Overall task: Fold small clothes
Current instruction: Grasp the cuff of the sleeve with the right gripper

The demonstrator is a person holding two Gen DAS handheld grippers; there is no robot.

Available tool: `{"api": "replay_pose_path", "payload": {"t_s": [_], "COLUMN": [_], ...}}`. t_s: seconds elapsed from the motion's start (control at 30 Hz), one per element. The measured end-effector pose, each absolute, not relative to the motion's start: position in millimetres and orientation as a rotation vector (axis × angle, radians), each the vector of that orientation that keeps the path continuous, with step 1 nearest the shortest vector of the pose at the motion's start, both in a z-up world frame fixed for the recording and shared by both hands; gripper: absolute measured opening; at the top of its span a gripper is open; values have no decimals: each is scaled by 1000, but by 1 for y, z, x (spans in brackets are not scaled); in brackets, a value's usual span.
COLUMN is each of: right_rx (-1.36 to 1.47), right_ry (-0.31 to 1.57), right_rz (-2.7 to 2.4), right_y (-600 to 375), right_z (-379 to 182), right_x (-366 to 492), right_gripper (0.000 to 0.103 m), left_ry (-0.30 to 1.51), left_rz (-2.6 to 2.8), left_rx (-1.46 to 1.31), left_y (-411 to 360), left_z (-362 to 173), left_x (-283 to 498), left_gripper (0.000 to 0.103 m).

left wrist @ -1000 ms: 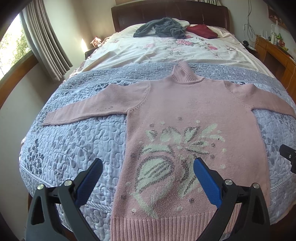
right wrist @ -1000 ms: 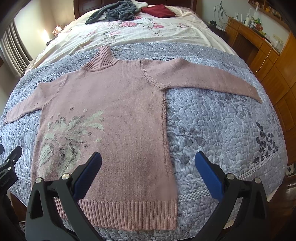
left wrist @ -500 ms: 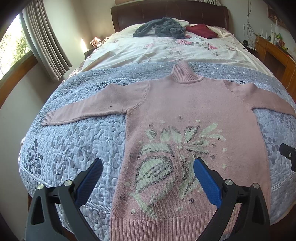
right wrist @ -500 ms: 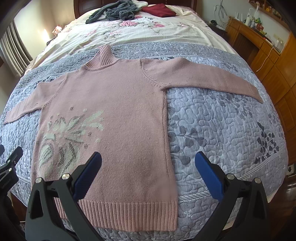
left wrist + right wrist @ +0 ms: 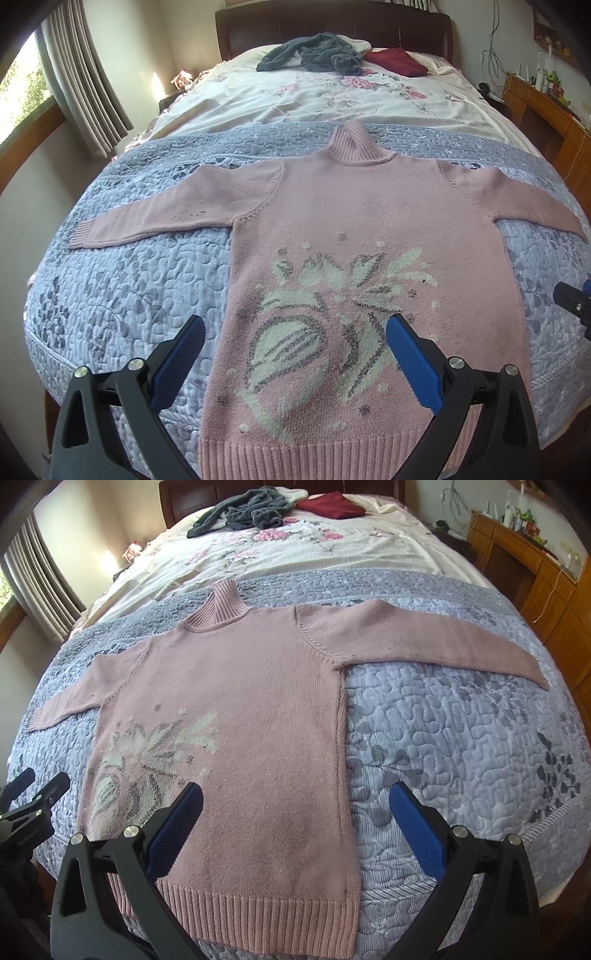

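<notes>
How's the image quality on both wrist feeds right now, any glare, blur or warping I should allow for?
Left wrist view: sharp; the window at far left is blown out, and fisheye bends the bed's quilt into a dome. Right wrist view: also sharp, daylight even across the pink sweater, with no hard shadows; the wooden dresser curves at the right edge. Dark vignette in the corners of both.
</notes>
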State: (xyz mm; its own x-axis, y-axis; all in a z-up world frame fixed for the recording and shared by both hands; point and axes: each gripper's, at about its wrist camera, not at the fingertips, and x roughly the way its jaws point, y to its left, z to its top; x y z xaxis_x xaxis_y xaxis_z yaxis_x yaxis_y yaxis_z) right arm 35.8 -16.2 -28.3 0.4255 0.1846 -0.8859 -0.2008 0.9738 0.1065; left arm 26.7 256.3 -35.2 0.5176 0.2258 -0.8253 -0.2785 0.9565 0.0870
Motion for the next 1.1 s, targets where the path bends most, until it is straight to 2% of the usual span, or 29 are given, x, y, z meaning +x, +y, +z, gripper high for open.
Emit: {"api": "replay_pose_path", "payload": {"t_s": [0.13, 0.53, 0.8, 0.87, 0.93, 1.07, 1.1], "right_rx": [-14, 193, 293, 325, 371, 396, 384], "right_ry": [1131, 1206, 1290, 1303, 1311, 1304, 1301], "right_rz": [171, -209, -295, -290, -275, -262, -258], "right_y": [-65, -338, -445, -456, -463, -467, -465], "right_z": [-37, -69, -116, -127, -136, -141, -141], "right_x": [76, 250, 302, 309, 313, 315, 315], "right_gripper": [100, 100, 99, 97, 88, 86, 80], "left_ry": [1004, 935, 949, 963, 976, 992, 995], "left_rz": [302, 211, 200, 208, 212, 221, 223], "left_rx": [-64, -73, -70, -66, -66, -58, -57], "left_y": [246, 161, 134, 132, 133, 135, 136], "left_z": [-42, -38, -63, -70, -77, -86, -87], "left_x": [65, 241, 305, 314, 318, 319, 319], "left_gripper": [99, 99, 99, 99, 99, 99, 99]}}
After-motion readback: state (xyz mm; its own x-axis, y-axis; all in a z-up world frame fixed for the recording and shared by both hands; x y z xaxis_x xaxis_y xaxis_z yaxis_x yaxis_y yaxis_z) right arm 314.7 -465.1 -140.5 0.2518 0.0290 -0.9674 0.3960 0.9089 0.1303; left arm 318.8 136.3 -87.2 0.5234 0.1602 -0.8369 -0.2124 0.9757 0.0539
